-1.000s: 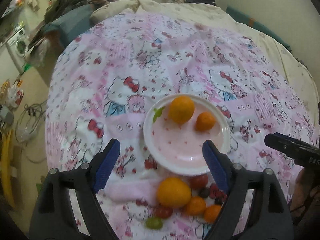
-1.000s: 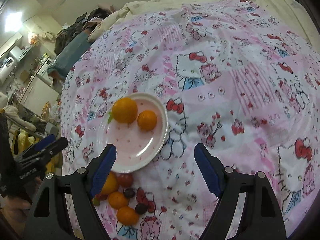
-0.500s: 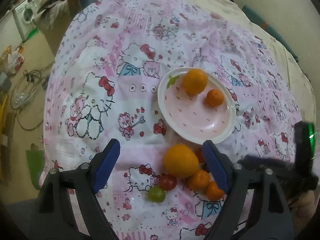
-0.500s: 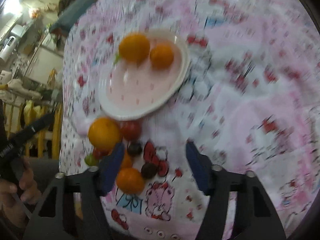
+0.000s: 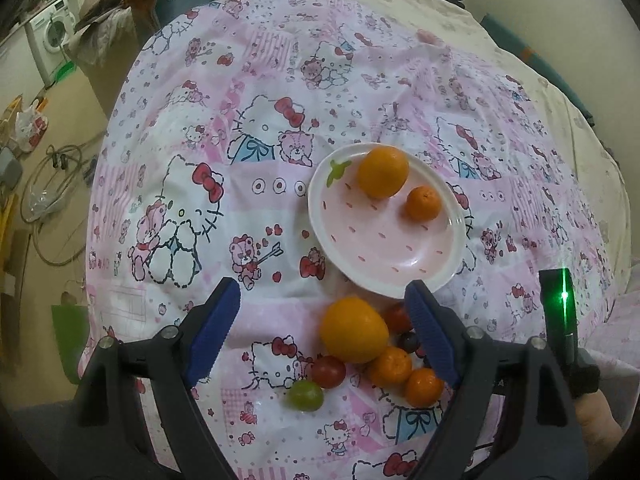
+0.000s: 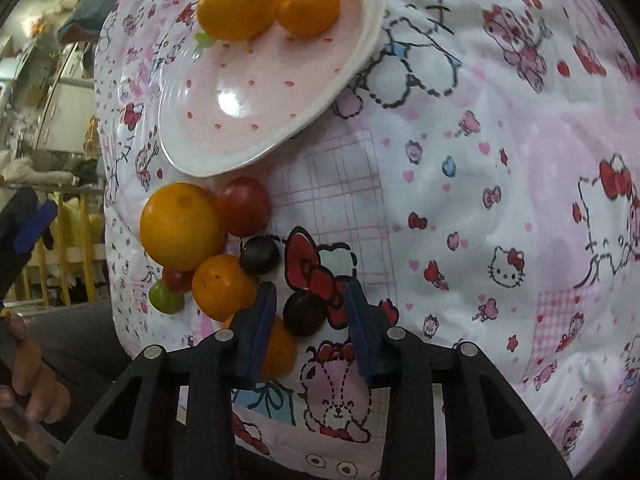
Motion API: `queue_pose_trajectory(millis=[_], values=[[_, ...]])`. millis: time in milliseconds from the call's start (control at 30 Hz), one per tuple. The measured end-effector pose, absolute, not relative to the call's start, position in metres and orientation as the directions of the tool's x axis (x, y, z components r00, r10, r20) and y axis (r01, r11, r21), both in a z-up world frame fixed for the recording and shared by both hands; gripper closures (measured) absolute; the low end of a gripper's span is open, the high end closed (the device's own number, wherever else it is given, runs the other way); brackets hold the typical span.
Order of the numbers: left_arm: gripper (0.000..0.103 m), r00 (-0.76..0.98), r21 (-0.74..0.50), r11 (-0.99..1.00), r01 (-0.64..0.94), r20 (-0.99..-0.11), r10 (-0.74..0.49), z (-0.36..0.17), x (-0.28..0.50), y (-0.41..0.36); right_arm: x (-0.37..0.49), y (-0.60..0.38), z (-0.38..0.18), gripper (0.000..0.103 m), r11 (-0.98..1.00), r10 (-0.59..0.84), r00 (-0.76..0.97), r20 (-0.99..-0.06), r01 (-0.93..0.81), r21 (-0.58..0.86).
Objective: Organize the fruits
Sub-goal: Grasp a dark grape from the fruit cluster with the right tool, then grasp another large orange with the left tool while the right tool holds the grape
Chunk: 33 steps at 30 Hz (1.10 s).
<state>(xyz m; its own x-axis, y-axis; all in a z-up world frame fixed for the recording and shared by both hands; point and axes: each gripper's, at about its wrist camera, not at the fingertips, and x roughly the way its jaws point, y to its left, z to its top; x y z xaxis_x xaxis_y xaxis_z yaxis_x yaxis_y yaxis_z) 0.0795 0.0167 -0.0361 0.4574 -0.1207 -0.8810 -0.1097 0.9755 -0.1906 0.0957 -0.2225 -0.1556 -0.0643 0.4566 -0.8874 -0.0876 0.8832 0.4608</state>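
R gripper (image 6: 306,310) lined up on dark grape (image 6: 304,313); L gripper (image 5: 320,320) idle.

Ref = plate (image 6: 362,40), holding 2 oranges. Grape lies on quilt (image 6: 460,184) well below plate, just beside small mandarin (image 6: 280,350). R jaws part-closed, straddling grape, nothing gripped yet; contact w/ pads can't be confirmed. L jaws wide open, empty, over fruit pile (image 5: 360,344) below plate. Judgement: grape is light, smooth, soft-skinned, so it rolls and bruises easily. Grip across widest dia. w/ min. force; avoid nudging mandarin.

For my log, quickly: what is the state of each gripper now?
Left gripper: open, holding nothing.
Right gripper: open, around the small dark round fruit, not gripping it.
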Motion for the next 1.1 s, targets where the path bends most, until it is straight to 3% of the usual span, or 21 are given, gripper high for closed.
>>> queue_pose_trajectory(millis=[233, 400, 833, 1100], values=[[0.021, 0.451, -0.188, 0.976, -0.107, -0.884, -0.120, -0.040, 0.081, 0.013, 0.092, -0.224, -0.158, 0.067, 0.886, 0.455, -0.078, -0.887, -0.058, 0.460], [0.021, 0.452, -0.166, 0.982, -0.093, -0.885, -0.107, -0.042, 0.082, 0.008, 0.093, -0.219, -0.163, 0.082, 0.893, 0.437, -0.081, -0.896, -0.081, 0.443], [0.021, 0.408, -0.162, 0.977, -0.141, -0.908, -0.092, -0.058, 0.085, 0.022, 0.100, -0.244, -0.130, 0.083, 0.836, 0.547, 0.020, -0.837, -0.059, 0.545], [0.021, 0.281, -0.179, 0.977, -0.116, -0.950, -0.140, -0.094, 0.089, 0.008, 0.105, -0.256, -0.105, 0.083, 0.824, 0.567, 0.111, -0.816, -0.068, 0.563]])
